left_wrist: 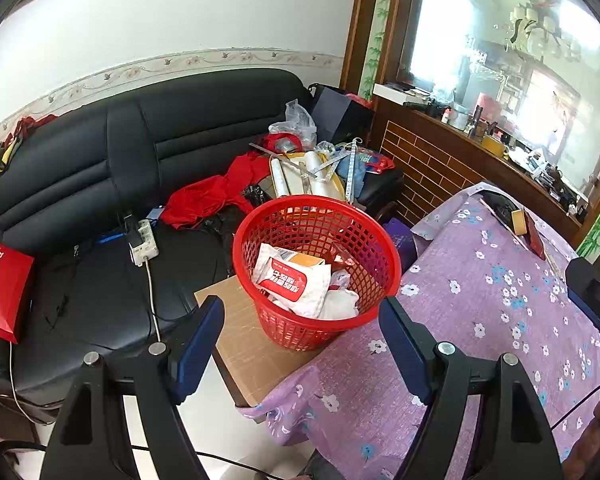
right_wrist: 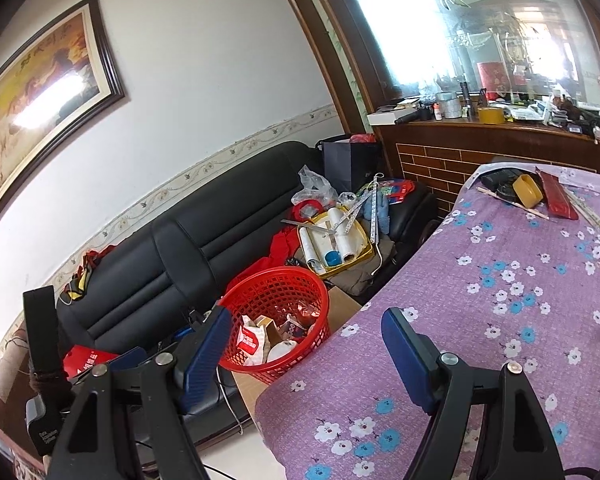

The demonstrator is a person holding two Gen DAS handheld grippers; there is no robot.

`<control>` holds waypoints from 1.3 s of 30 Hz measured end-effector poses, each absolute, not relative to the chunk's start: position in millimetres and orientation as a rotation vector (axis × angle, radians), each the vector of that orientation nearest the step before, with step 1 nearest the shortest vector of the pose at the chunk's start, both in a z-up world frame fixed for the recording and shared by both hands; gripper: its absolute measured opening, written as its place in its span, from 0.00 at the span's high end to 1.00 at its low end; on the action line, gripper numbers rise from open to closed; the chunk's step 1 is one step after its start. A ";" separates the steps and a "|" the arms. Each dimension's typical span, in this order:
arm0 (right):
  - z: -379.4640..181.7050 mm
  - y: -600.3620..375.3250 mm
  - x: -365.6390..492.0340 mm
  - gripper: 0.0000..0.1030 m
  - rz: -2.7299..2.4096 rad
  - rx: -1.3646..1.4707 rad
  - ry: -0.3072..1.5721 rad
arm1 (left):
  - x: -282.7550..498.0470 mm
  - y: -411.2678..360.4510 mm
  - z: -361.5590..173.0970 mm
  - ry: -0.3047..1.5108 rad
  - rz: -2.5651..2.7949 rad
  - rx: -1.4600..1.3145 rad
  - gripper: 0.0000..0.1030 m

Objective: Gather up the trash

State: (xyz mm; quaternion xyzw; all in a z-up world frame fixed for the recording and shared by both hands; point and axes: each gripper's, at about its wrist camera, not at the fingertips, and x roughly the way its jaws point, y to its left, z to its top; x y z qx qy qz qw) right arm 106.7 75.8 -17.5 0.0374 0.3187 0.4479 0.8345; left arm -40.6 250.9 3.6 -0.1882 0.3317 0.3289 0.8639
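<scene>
A red mesh basket (left_wrist: 364, 236) (right_wrist: 316, 292) stands on a cardboard box (left_wrist: 236, 312) beside the table. In it lie a white and red wipes packet (left_wrist: 296, 280), crumpled white tissue (left_wrist: 340, 306) and other wrappers. My left gripper (left_wrist: 302, 340) hovers just before the basket, open, with nothing between its blue pads. My right gripper (right_wrist: 306, 352) is open too, nothing between its pads, over the table's near left corner with the basket ahead on the left. At the table's far end lie a yellow tape roll (right_wrist: 528, 190), a red packet (right_wrist: 556, 196) and thin sticks.
A purple flowered cloth (left_wrist: 500, 320) (right_wrist: 500, 300) covers the table. The black sofa (left_wrist: 100, 168) (right_wrist: 188, 256) holds a power strip (left_wrist: 144, 240), red cloth (left_wrist: 212, 196), a red bag (left_wrist: 2, 288) and a tray of paper rolls (right_wrist: 336, 240). A brick-faced counter (right_wrist: 440, 160) stands behind.
</scene>
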 end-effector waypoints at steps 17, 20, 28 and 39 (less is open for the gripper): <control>-14.8 92.1 96.4 0.22 0.967 0.038 0.671 | -46.7 261.3 4.3 0.694 0.692 -0.397 0.22; -16.5 96.6 95.5 0.22 0.973 0.032 0.676 | -48.1 262.3 4.2 0.696 0.703 -0.385 0.22; -22.4 108.0 90.1 0.22 0.982 0.011 0.689 | -53.0 268.0 0.1 0.708 0.718 -0.378 0.22; -26.0 113.2 89.0 0.22 0.988 0.009 0.695 | -54.3 268.7 1.1 0.700 0.736 -0.350 0.23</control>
